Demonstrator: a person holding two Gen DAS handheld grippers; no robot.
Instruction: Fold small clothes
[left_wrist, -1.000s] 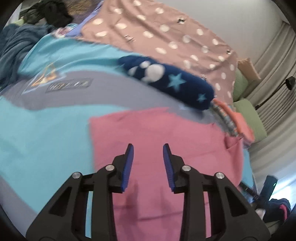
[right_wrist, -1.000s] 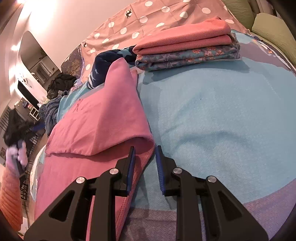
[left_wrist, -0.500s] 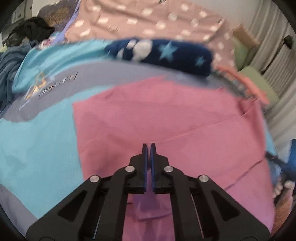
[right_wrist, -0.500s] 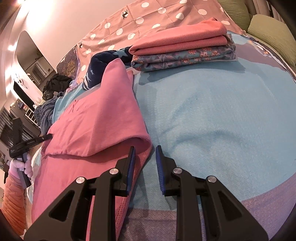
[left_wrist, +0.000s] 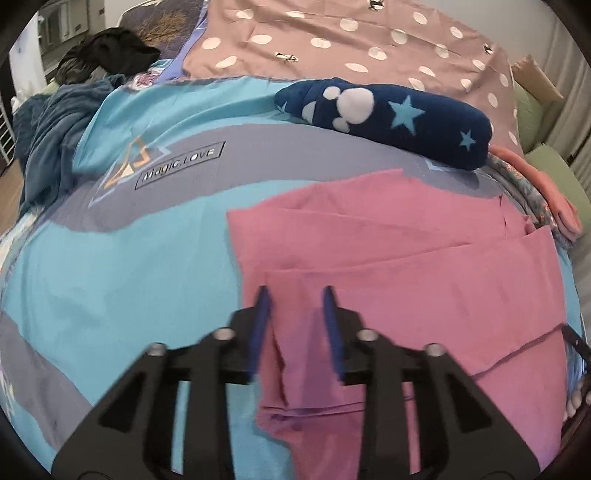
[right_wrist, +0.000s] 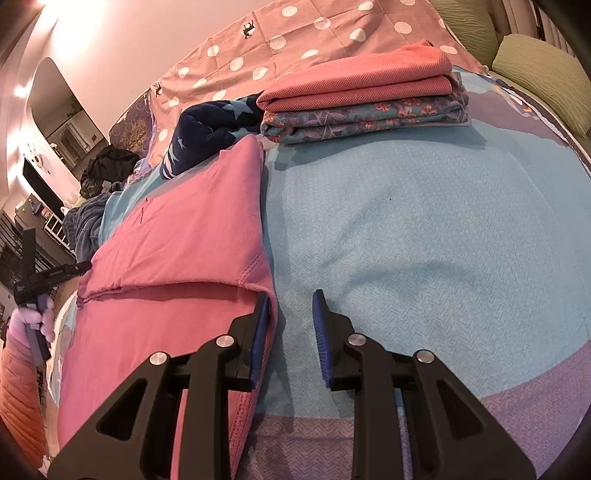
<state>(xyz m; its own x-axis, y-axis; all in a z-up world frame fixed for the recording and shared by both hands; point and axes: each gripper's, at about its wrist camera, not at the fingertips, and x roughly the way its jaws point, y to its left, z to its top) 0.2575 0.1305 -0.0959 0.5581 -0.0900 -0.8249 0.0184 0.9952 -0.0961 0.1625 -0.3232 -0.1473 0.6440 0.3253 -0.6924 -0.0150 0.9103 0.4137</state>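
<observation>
A pink garment (left_wrist: 424, 266) is laid half-folded on the bed (left_wrist: 122, 280), its edge being released between the opening left tongs (left_wrist: 297, 325), while the right tongs (right_wrist: 290, 328), parted and empty, are likely needed for the next fold.

Pink garment (left_wrist: 406, 266) partly folded, flat on bed, top layer doubled over. Folded coral-and-floral stack (right_wrist: 362, 96) behind; navy star piece (left_wrist: 391, 118), possibly rolled, beside it.

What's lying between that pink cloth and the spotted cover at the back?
In the left wrist view, a dark blue starry bundle lies between the pink cloth and the spotted cover, on the blue bedspread.
</observation>
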